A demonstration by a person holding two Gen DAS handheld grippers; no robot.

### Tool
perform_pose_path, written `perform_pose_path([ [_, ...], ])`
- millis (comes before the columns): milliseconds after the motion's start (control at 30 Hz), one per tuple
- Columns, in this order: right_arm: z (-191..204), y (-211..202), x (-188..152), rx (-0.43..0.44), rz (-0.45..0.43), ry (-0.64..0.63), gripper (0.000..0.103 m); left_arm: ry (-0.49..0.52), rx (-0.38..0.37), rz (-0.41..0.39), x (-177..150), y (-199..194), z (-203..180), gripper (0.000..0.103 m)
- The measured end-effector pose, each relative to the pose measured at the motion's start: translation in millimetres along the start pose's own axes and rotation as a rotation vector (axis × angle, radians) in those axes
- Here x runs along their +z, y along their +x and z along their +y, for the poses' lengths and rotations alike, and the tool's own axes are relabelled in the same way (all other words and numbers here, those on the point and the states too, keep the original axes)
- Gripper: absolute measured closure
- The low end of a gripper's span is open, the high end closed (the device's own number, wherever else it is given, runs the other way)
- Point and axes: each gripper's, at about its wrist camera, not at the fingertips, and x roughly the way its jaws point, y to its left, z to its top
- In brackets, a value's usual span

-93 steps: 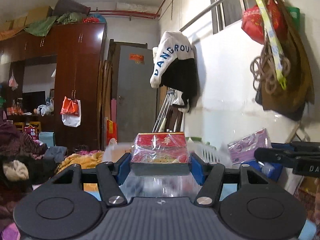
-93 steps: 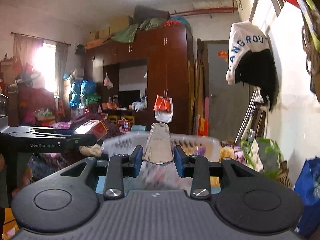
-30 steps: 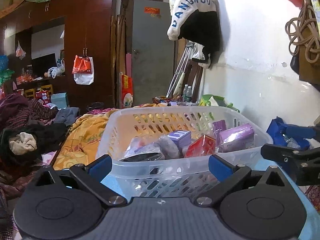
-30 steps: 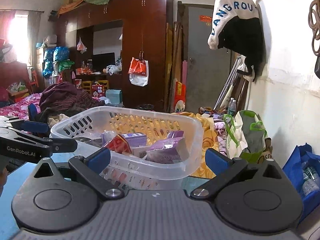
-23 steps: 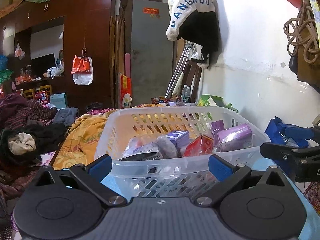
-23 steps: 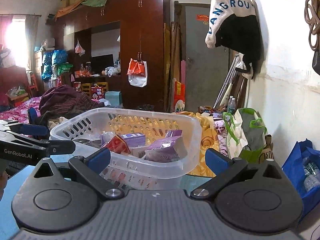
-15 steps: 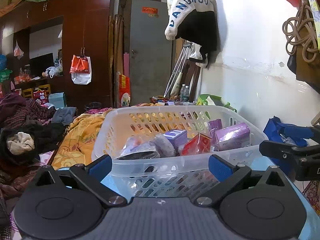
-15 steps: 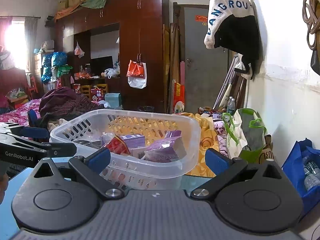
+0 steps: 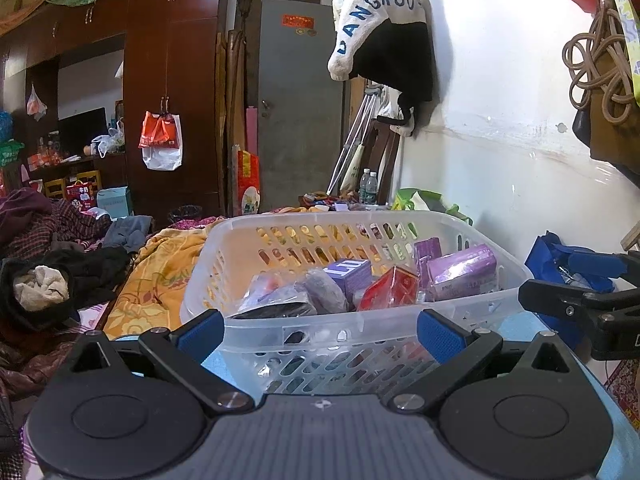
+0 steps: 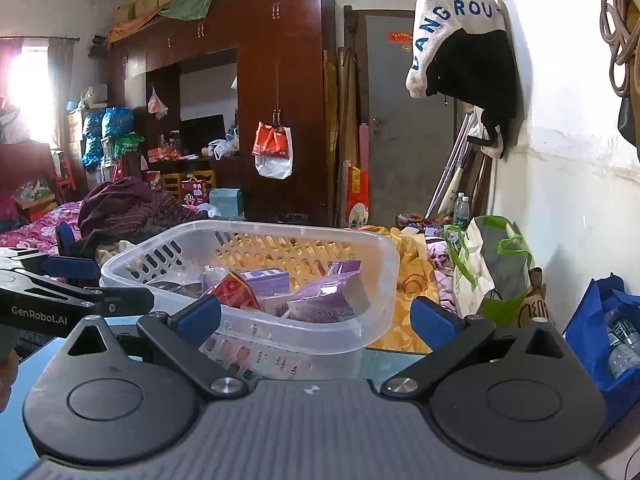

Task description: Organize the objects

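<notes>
Cluttered bedroom (wardrobe (image 10: 280, 100) behind); white basket (image 9: 360, 332) on blue tabletop (image 10: 36, 364).

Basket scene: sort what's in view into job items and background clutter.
Job:
- white basket
- purple packs
- red box
- left tool, open
- right tool, open

Lying about:
- hanging hoodie
- orange bag
- blue bag
- yellow blanket
</notes>
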Motion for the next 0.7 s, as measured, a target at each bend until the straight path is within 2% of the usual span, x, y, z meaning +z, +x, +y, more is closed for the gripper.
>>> perform_pose_path([
  [700,-1.8,-2.3,-2.8,0.000,-0.001,0.011,0.000,-0.012,-0.006,0.006,-0.7,1.0,-0.7,0.000],
])
